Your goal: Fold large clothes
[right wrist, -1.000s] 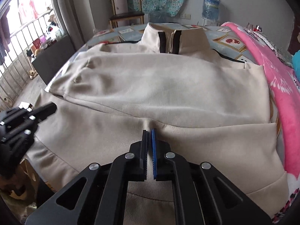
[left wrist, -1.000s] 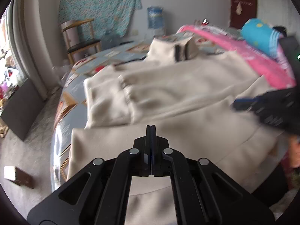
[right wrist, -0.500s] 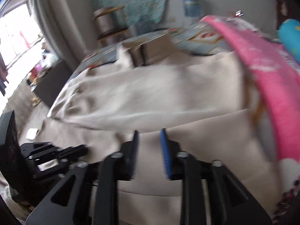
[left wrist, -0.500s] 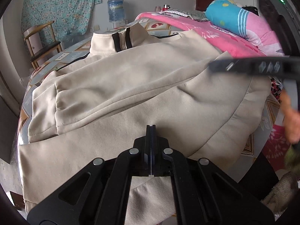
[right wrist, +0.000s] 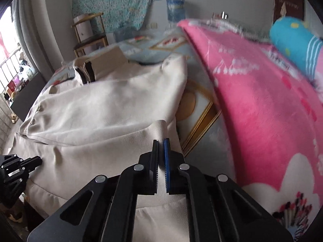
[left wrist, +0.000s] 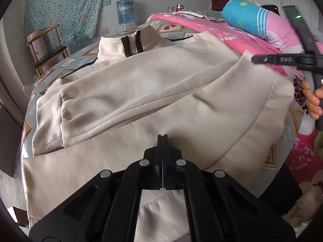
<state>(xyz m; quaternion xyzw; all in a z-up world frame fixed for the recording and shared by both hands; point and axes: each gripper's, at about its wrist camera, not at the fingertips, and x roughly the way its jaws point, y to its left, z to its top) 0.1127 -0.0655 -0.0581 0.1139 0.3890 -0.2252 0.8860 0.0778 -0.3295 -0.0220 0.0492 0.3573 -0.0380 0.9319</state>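
Note:
A large beige zip jacket (left wrist: 161,84) lies spread on the bed, collar (left wrist: 125,46) at the far end and one sleeve folded across its body. My left gripper (left wrist: 162,139) is shut, pads pressed together with no cloth showing between them, just over the near hem. In the right wrist view it (right wrist: 39,159) sits at the hem's left side. My right gripper (right wrist: 161,143) is closing tight on a raised fold at the hem's right corner, and cloth runs between its pads. The left wrist view shows it (left wrist: 253,60) holding that corner up, with a person's hand (left wrist: 315,100) on its handle.
A pink blanket (right wrist: 262,111) and a blue pillow (left wrist: 246,18) fill the bed's right side, close to the jacket. Patterned sheet (right wrist: 201,104) shows between them. A wooden chair (left wrist: 46,48) and a water bottle (left wrist: 126,10) stand by the far wall.
My right gripper opened, swung right from the hem's middle to its right corner, then shut on the cloth and lifted it. My left gripper shifted along the hem early on, then stayed still.

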